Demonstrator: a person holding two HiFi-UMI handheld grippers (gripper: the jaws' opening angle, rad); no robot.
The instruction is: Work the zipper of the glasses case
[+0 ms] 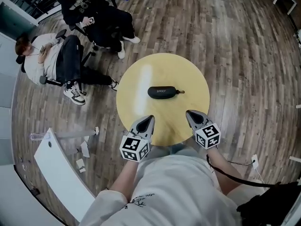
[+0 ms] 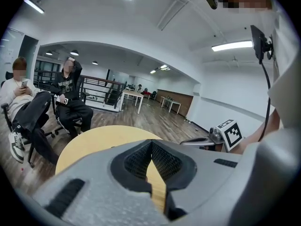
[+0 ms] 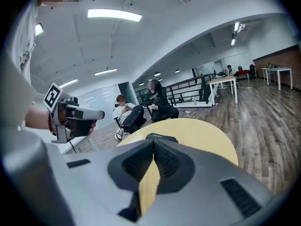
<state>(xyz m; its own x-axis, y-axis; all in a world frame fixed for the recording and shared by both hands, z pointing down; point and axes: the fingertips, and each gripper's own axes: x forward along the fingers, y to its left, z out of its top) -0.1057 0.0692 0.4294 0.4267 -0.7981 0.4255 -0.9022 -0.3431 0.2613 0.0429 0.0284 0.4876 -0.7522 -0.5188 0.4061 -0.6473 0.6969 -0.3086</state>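
A black glasses case (image 1: pixel 162 92) lies near the middle of the round yellow table (image 1: pixel 141 84), its zipper pull (image 1: pixel 181 92) sticking out at the right end. My left gripper (image 1: pixel 150 118) hovers at the table's near edge, short of the case and to its left, jaws shut and empty. My right gripper (image 1: pixel 189 113) is held at the near right, also shut on nothing. In the right gripper view the case (image 3: pixel 161 137) peeks just over the closed jaws (image 3: pixel 154 141). The left gripper view shows its shut jaws (image 2: pixel 151 143) and bare tabletop; the case is hidden there.
Two people sit on office chairs (image 1: pixel 70 62) beyond the table's far left. A white panel (image 1: pixel 56 173) and paper scraps (image 1: pixel 84 149) lie on the wood floor at the lower left. A black cable (image 1: pixel 235 178) runs to a dark bag (image 1: pixel 275 206) at the lower right.
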